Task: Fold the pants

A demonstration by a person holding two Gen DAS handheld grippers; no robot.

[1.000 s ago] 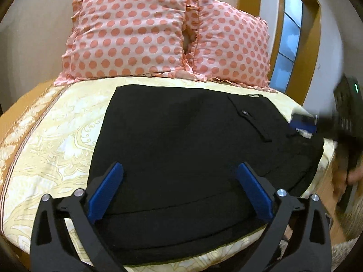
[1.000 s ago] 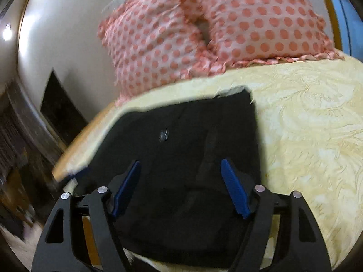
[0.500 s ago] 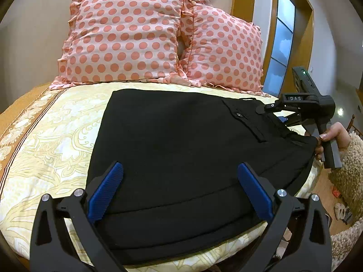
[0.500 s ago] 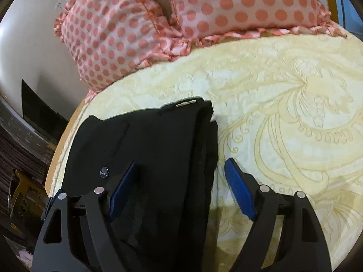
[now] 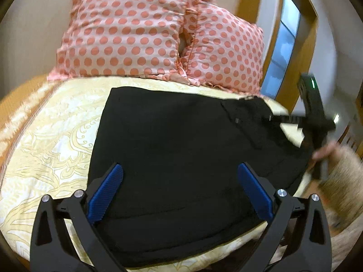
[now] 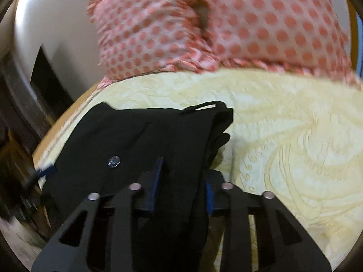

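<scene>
Black pants [image 5: 177,145] lie flat on a yellow patterned bedspread [image 5: 50,149]. My left gripper [image 5: 180,190] is open, its blue pads spread wide just above the pants' near edge. My right gripper [image 6: 181,181] is shut on the waist end of the pants [image 6: 140,140], with bunched black cloth between its blue pads; a shiny button [image 6: 114,161] lies just left of them. In the left wrist view the right gripper [image 5: 285,120] shows blurred at the pants' right end, held by a hand.
Two pink polka-dot pillows [image 5: 127,34] stand at the head of the bed, also in the right wrist view [image 6: 226,22]. A wooden door frame and window [image 5: 285,43] are at the right. The bed's edge drops off beside the waist end [image 6: 40,149].
My right gripper moved in over the waist edge and closed on the cloth; it was open before. My left gripper stayed open over the near edge, the view shifting slightly.
</scene>
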